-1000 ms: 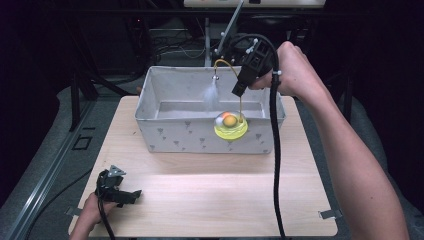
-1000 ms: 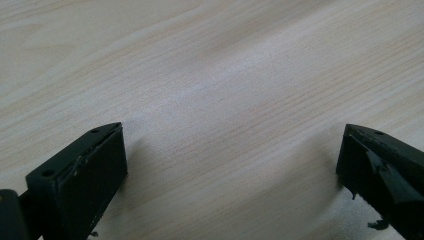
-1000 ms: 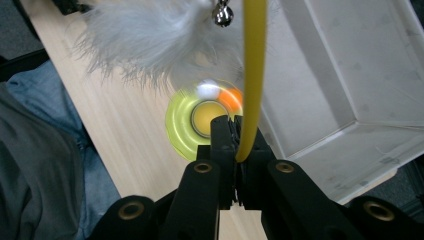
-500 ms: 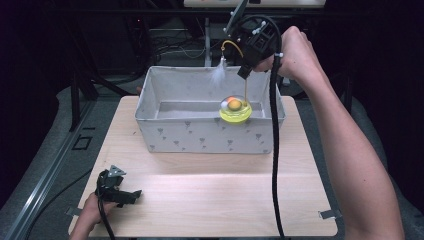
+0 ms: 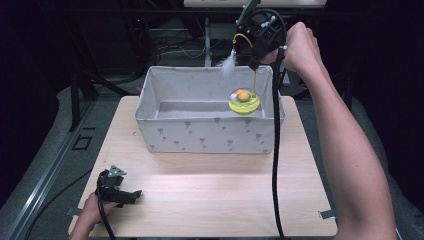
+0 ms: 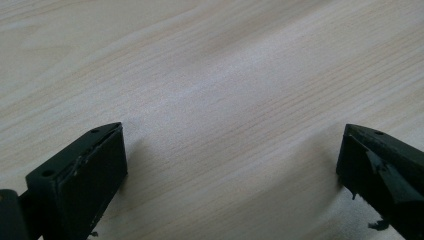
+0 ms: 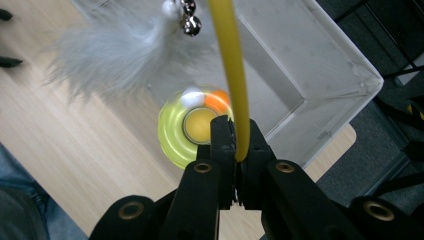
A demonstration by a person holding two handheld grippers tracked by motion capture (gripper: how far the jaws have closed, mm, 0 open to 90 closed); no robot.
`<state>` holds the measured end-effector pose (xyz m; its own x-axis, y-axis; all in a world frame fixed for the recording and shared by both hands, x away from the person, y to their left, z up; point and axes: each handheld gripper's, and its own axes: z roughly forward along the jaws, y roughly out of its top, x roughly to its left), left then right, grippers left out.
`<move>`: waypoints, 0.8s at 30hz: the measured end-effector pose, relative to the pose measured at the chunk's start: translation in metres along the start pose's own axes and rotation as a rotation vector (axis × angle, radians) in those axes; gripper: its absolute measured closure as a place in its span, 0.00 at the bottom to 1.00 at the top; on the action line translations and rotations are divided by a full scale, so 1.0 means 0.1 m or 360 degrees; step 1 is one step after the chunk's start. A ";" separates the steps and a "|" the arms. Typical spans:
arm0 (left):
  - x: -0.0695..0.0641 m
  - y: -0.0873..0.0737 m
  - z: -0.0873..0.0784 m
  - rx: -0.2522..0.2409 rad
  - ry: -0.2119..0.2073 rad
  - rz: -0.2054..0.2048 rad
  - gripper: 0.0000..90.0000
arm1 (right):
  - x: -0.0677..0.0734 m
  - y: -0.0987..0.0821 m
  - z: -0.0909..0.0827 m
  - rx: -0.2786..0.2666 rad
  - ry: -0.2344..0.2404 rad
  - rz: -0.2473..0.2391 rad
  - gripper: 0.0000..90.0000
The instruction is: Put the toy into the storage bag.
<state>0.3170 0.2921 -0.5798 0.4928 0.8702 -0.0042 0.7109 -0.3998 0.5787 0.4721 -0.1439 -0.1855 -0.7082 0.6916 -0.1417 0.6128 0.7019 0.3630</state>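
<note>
A cat toy hangs from my right gripper: a yellow disc with an orange and a white ball, a thin yellow stem, and a white feather. It hangs over the right far part of the grey fabric bin. In the right gripper view the jaws of my right gripper are shut on the yellow stem, with the disc, feather and a small bell beyond. My left gripper rests on the table at the front left, open, with bare wood between its jaws.
The bin stands on the far half of the light wooden table. The right gripper's black cable hangs down across the bin's right end and the table. Dark floor, cables and frames lie behind the bin.
My right gripper has carried the toy back and a little to the right, from above the bin's front wall to over its far right part. The left gripper has stayed put.
</note>
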 end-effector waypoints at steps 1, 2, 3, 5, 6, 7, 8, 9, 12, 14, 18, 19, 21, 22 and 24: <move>0.00 0.00 0.00 0.0000 0.0000 0.0000 0.00 | 0.00 0.00 0.00 0.0000 0.0000 0.0000 0.97; 0.00 0.00 0.00 0.0000 0.0000 0.0001 0.00 | -0.02 0.00 0.01 0.0006 -0.0003 0.0010 0.97; 0.00 0.00 0.00 0.0000 0.0000 0.0000 0.00 | -0.05 0.00 0.03 0.0004 -0.0007 0.0025 0.97; 0.00 0.00 0.00 -0.0002 0.0000 -0.0002 0.00 | -0.08 0.00 0.06 0.0008 -0.0017 0.0042 0.98; 0.00 0.00 0.00 -0.0003 0.0000 -0.0002 0.00 | -0.10 0.00 0.07 0.0009 -0.0023 0.0047 0.98; 0.00 0.00 0.00 -0.0003 0.0000 -0.0002 0.00 | -0.14 0.00 0.11 0.0016 -0.0034 0.0065 0.98; 0.00 0.00 0.00 -0.0003 0.0000 -0.0002 0.00 | -0.14 0.00 0.11 0.0016 -0.0034 0.0065 0.98; 0.00 0.00 0.00 -0.0003 0.0000 -0.0002 0.00 | -0.15 0.00 0.14 0.0009 -0.0033 0.0084 0.98; 0.00 0.00 0.00 -0.0003 -0.0001 0.0000 0.00 | -0.21 -0.01 0.21 0.0028 -0.0040 0.0102 0.97; 0.00 0.00 0.00 -0.0003 -0.0001 0.0000 0.00 | -0.23 -0.01 0.25 0.0032 -0.0047 0.0119 0.97; -0.01 0.00 0.00 -0.0003 -0.0003 0.0000 0.00 | -0.29 -0.02 0.36 0.0040 -0.0051 0.0142 0.97; -0.01 0.00 0.00 -0.0003 -0.0003 0.0000 0.00 | -0.30 -0.03 0.40 0.0042 -0.0062 0.0148 0.97; -0.01 0.00 0.00 -0.0003 -0.0003 0.0000 0.00 | -0.32 -0.04 0.45 0.0063 -0.0064 0.0153 0.97; -0.01 0.00 0.00 -0.0003 -0.0003 0.0000 0.00 | -0.33 -0.05 0.48 0.0065 -0.0072 0.0158 0.98; -0.01 0.00 0.00 -0.0003 -0.0004 -0.0001 0.00 | -0.36 -0.07 0.55 0.0068 -0.0070 0.0170 0.97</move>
<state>0.3168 0.2916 -0.5799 0.4936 0.8696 -0.0063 0.7100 -0.3988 0.5804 0.5120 -0.1646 -0.2335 -0.6225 0.7690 -0.1452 0.6989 0.6298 0.3390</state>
